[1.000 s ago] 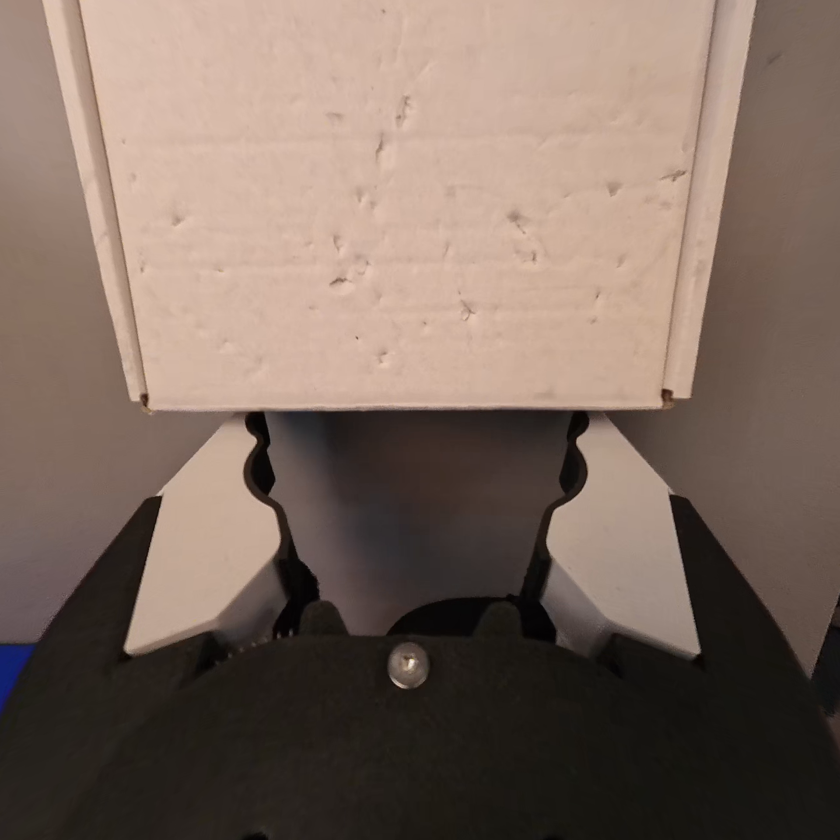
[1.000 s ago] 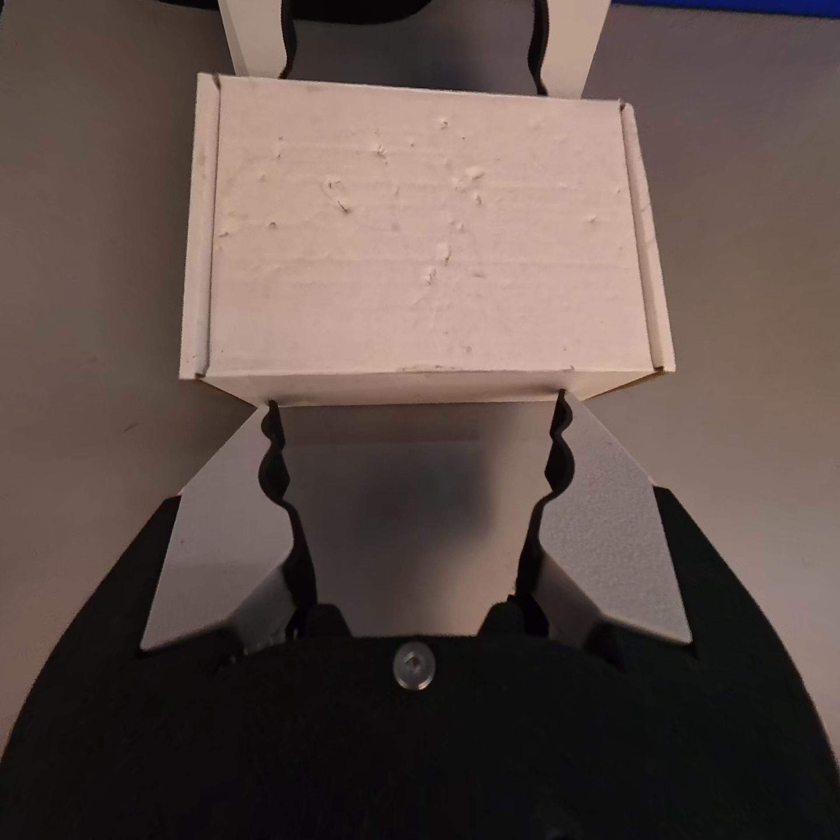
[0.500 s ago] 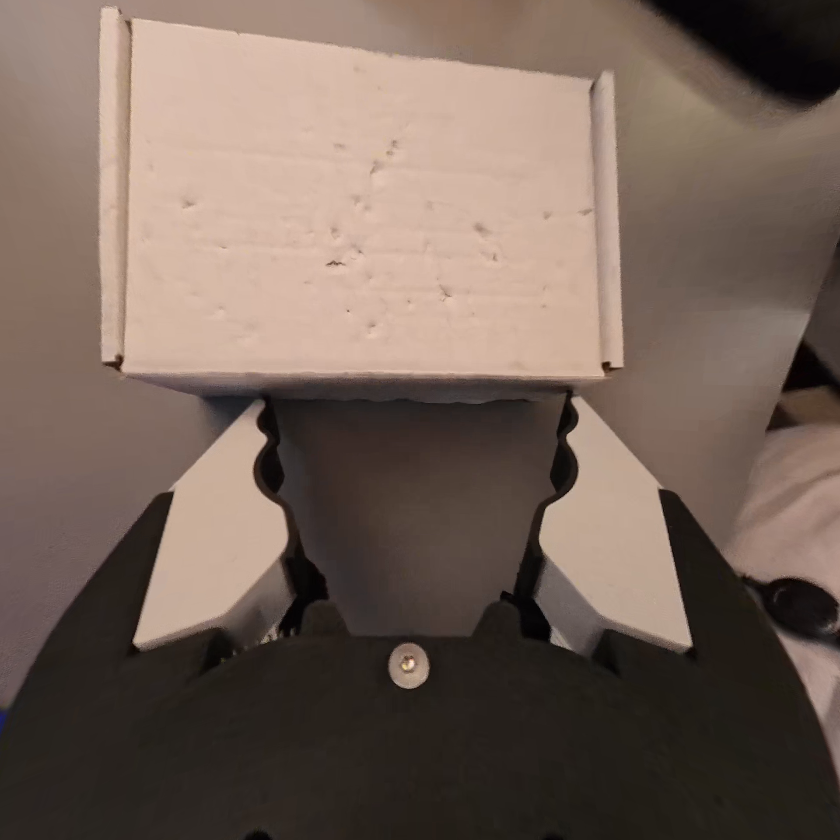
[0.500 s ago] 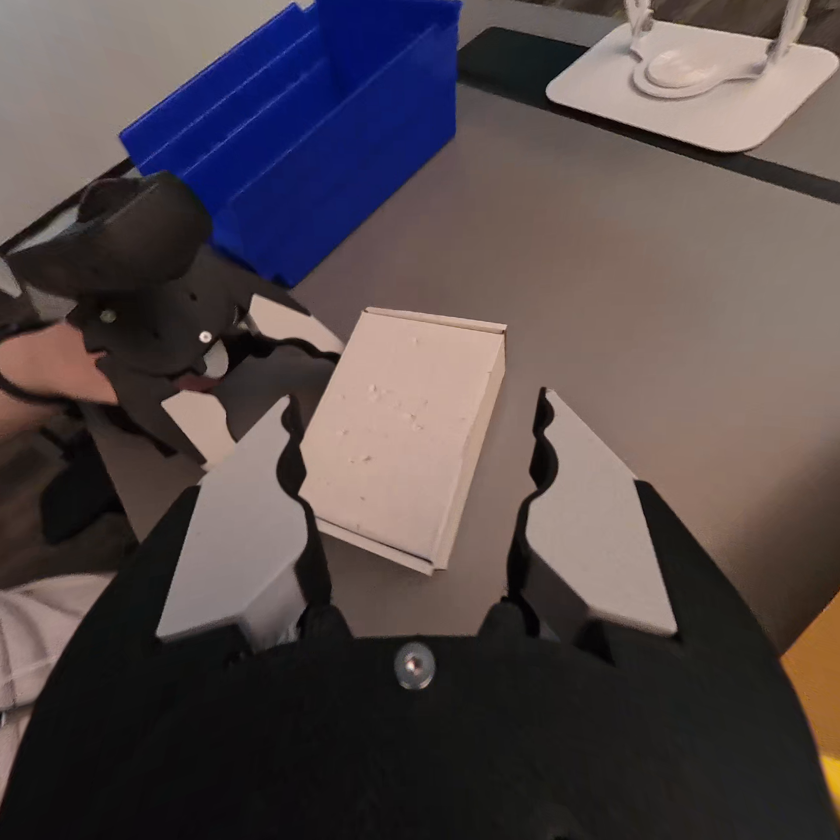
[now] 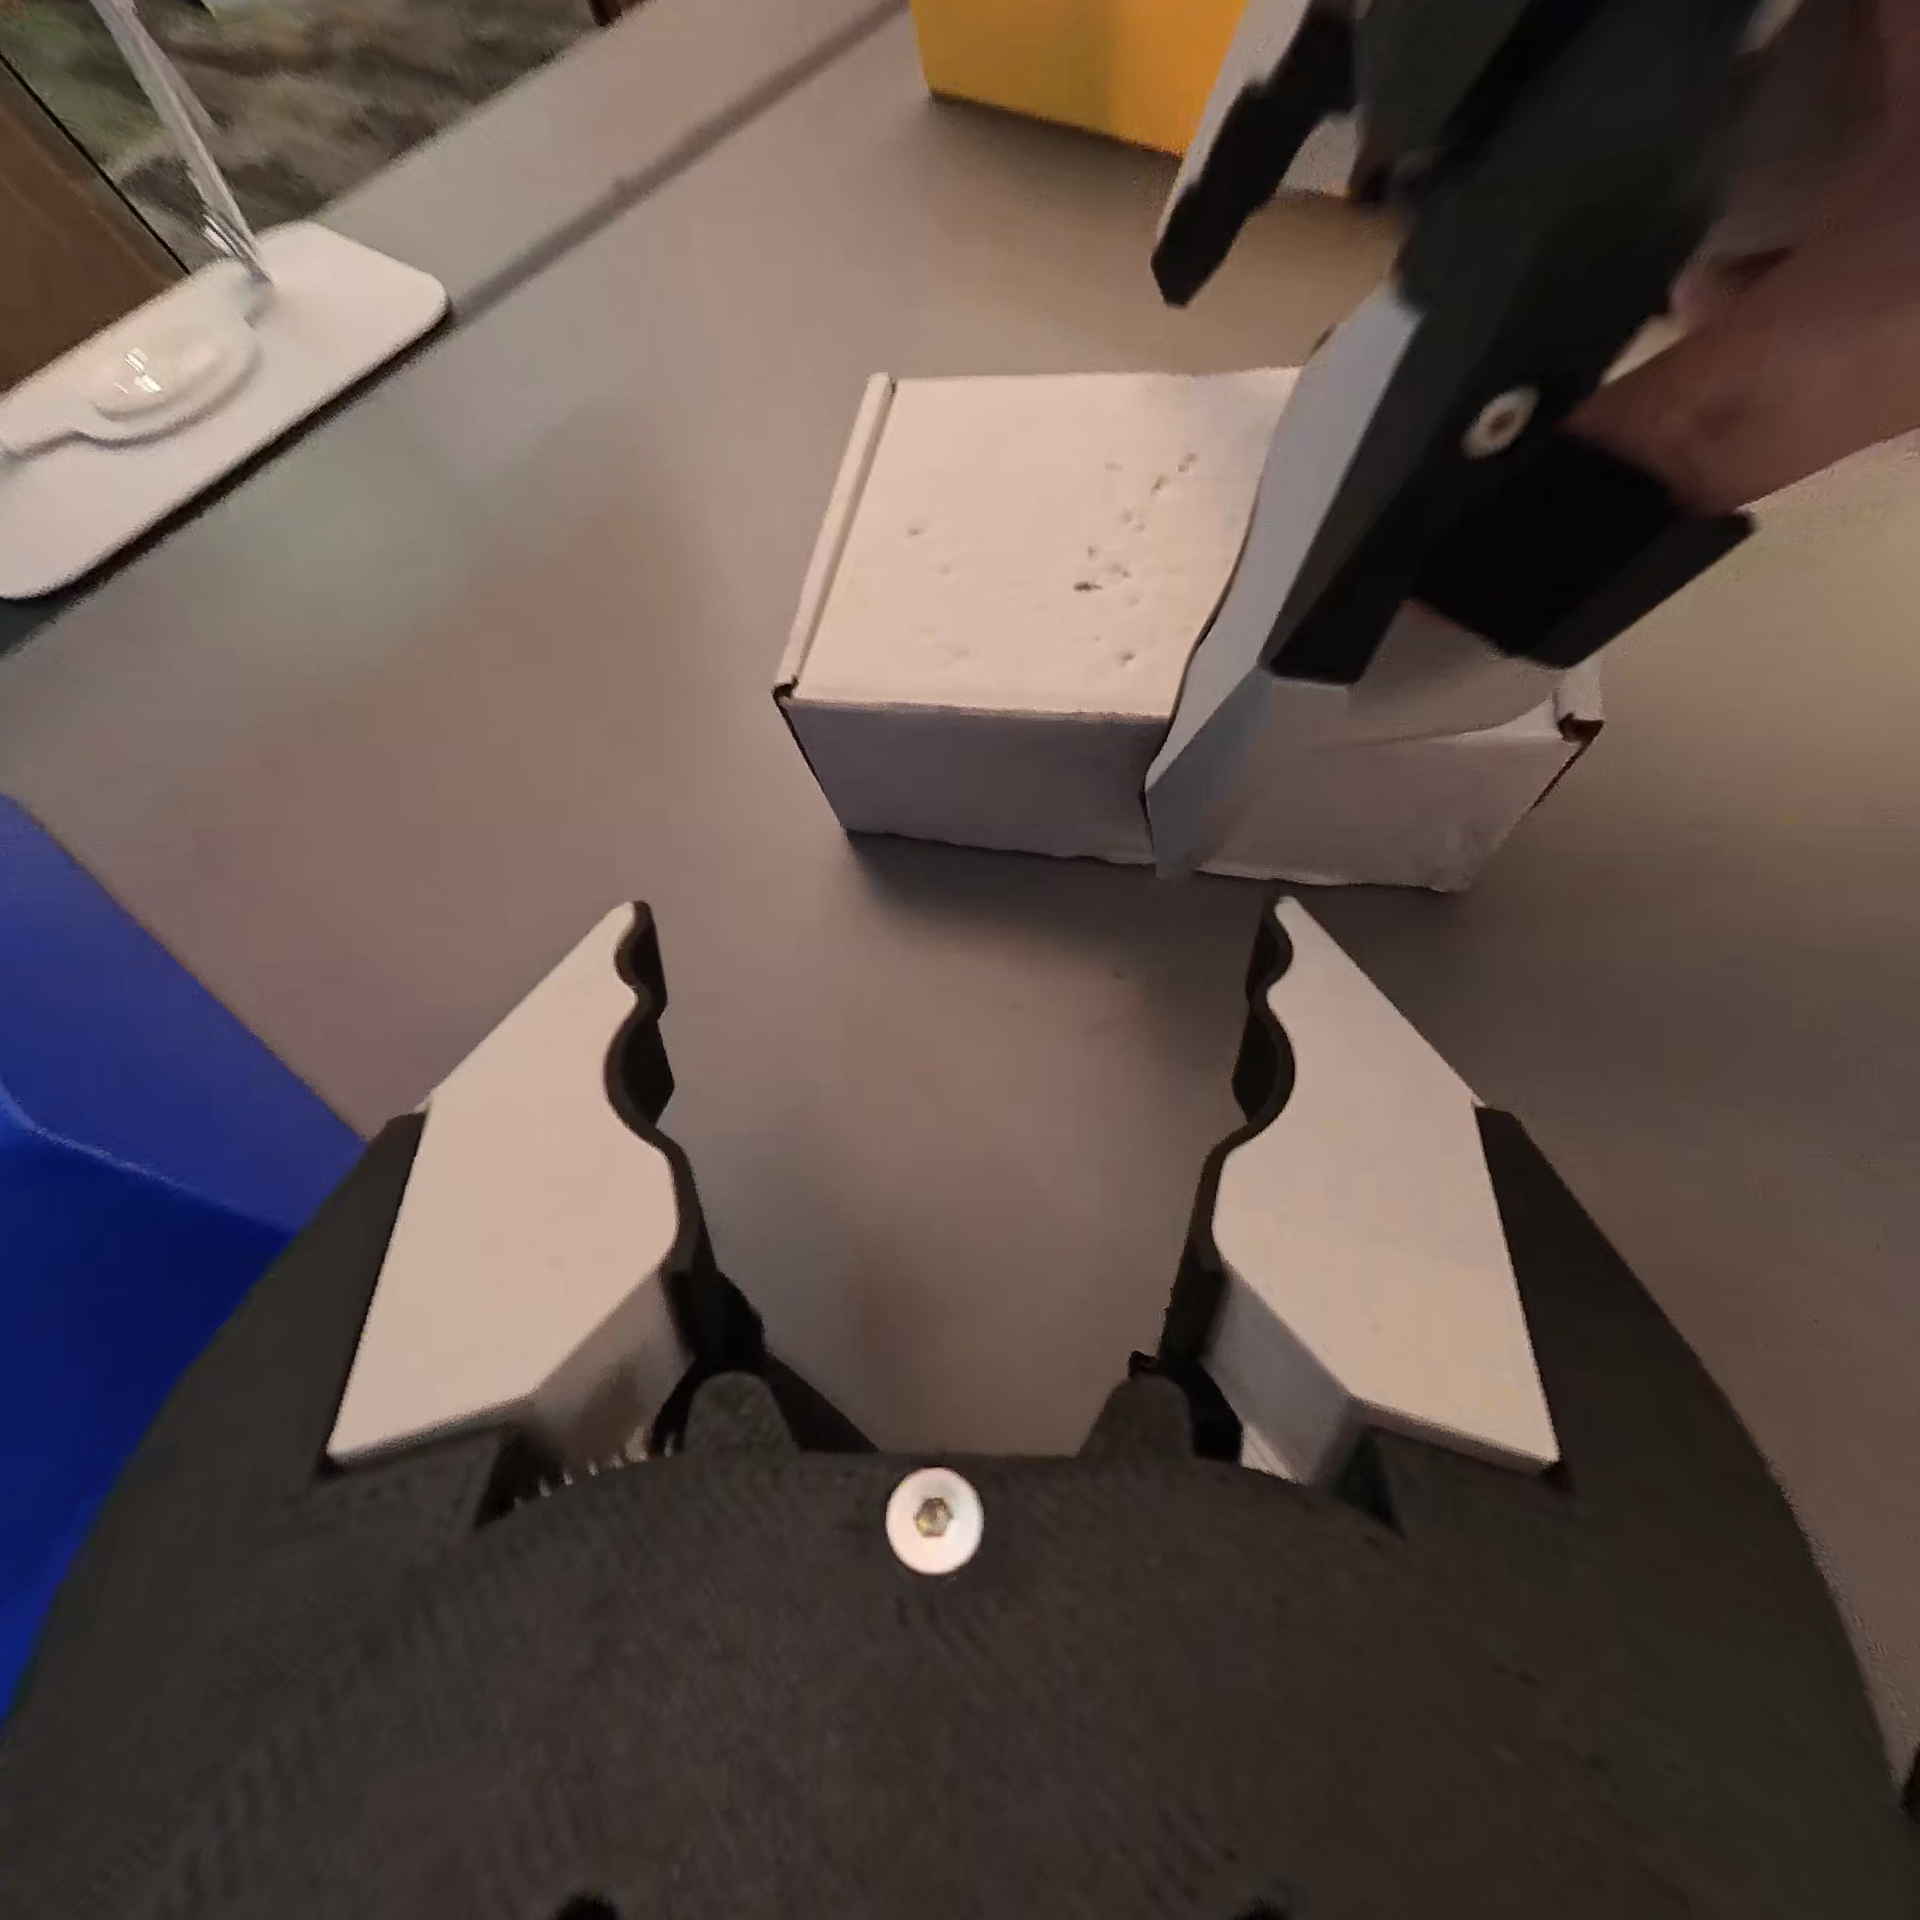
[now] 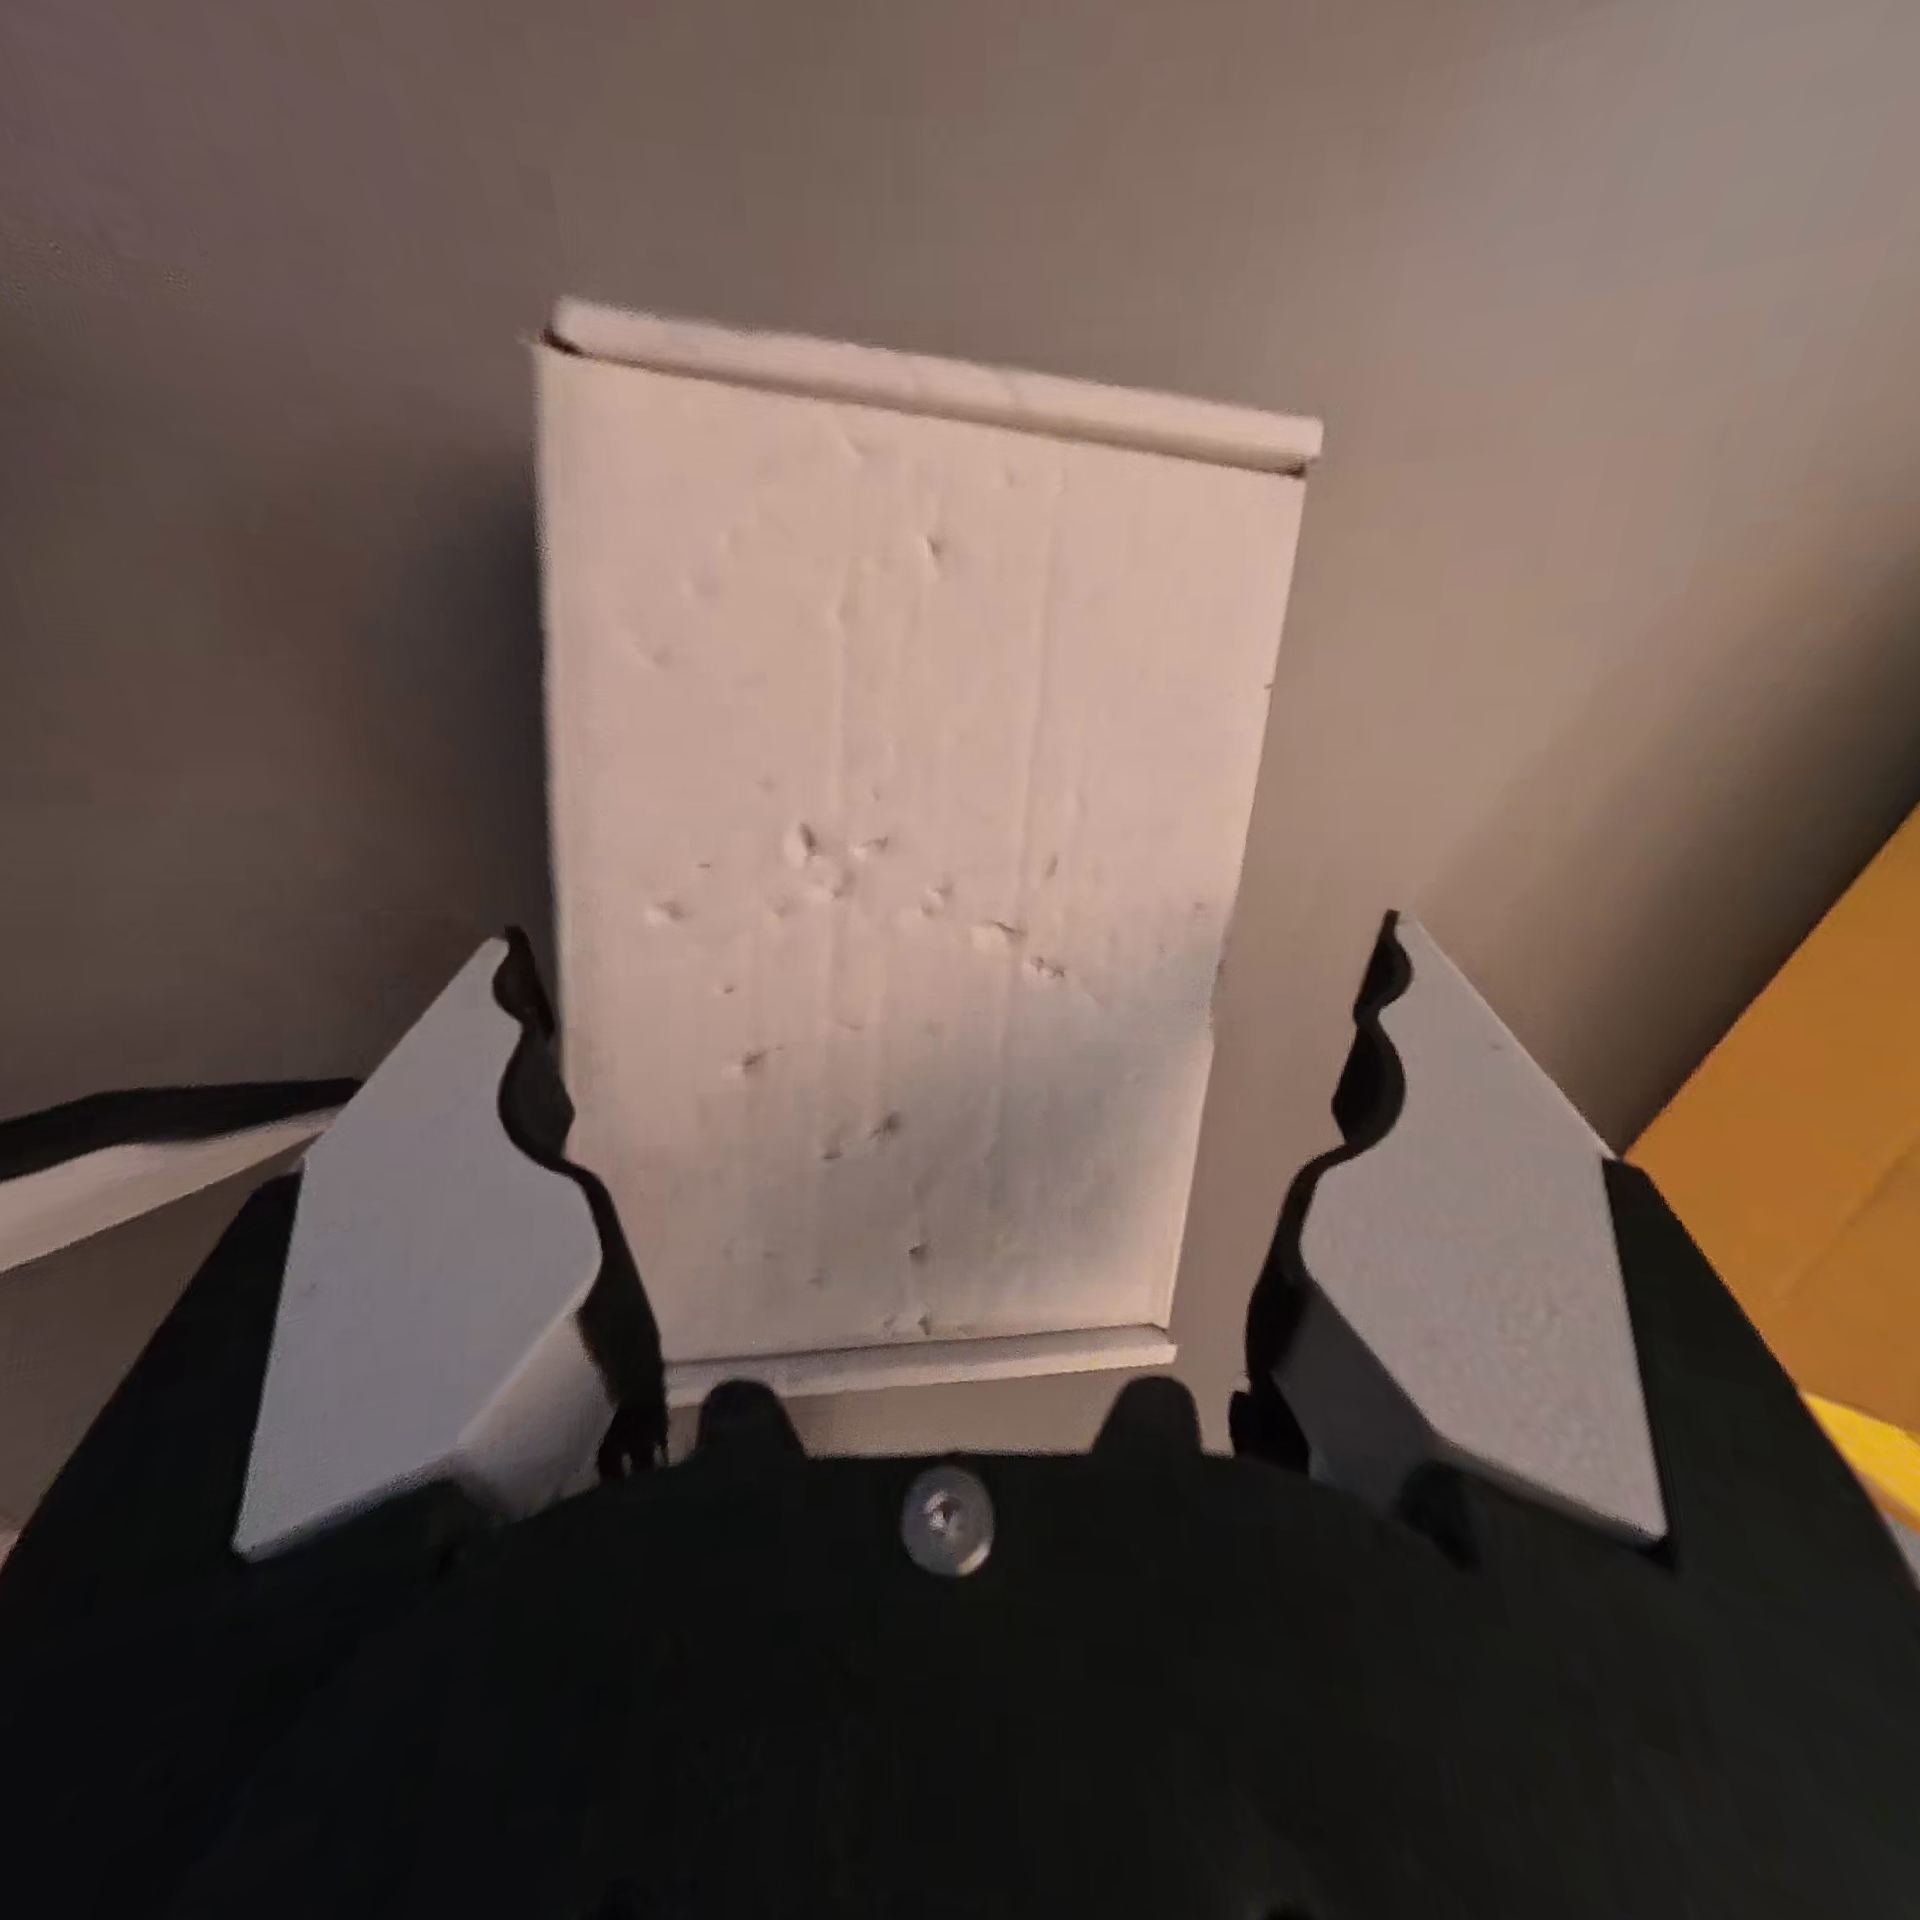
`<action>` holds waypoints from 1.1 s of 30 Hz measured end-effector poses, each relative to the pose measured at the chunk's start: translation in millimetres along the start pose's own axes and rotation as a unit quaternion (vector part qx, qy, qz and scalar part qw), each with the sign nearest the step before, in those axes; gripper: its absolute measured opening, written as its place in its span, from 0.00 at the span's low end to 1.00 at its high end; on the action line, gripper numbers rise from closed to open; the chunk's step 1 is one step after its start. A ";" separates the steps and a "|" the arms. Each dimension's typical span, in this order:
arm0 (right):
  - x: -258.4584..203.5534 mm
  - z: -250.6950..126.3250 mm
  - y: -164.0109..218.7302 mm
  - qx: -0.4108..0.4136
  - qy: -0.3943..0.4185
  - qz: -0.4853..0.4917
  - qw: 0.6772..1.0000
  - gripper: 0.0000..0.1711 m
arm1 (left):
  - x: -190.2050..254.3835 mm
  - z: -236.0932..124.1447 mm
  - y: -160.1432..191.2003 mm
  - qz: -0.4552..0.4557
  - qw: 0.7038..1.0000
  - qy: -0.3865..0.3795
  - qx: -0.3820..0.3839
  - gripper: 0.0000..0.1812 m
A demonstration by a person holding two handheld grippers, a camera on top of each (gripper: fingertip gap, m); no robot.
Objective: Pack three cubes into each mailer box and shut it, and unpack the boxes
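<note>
Left gripper: fingers spread wide, nothing between them, only bare grey tabletop. Just ahead of the fingertips, apart from them, sits the mailer box.

Right gripper: fingers spread wide, straddling the near end of the box from above. Left finger lies right at the box's long edge; contact uncertain. Right finger stands clear of the other edge. No pinch.

Seen from the left wrist view, the right gripper comes down from upper right, one pale finger crossing in front of the box's front wall.

Box: white corrugated cardboard, lid shut flat, tuck flaps along both short ends. Lid surface pitted with many small dents and nicks, faint flute lines running lengthwise. Lies flat on the tabletop.

Outward: blue bin beside the left gripper's left finger; yellow bin beyond the box; white stand base far ahead-left.
</note>
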State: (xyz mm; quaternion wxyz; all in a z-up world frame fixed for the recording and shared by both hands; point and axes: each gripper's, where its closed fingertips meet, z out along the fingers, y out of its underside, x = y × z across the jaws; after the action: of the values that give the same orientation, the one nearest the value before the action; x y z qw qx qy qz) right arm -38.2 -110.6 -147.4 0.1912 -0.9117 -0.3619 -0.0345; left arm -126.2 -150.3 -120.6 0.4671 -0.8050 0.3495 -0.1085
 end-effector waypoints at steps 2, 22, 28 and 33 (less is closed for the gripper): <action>-3.7 5.5 3.2 -0.026 -0.019 0.006 0.999 0.86 | -2.8 -4.0 -7.2 0.013 1.000 -0.016 0.023 0.61; -5.9 14.2 20.6 -0.147 -0.046 -0.077 0.985 0.82 | -0.7 -6.2 0.5 0.045 0.998 -0.042 0.027 0.60; 0.8 1.9 30.3 -0.141 -0.055 -0.133 0.979 0.82 | -1.1 -5.0 2.3 0.039 0.998 -0.038 0.024 0.60; 20.8 -25.6 38.2 -0.147 -0.051 -0.179 0.971 0.82 | -0.8 -5.1 2.4 0.044 0.998 -0.039 0.023 0.60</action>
State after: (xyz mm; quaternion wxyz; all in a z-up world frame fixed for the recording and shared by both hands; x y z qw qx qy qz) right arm 4.8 -132.1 -132.0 0.0269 -0.8507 -0.5196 -0.0746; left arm -130.5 -154.0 -119.8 0.5031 -0.7816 0.3631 -0.0642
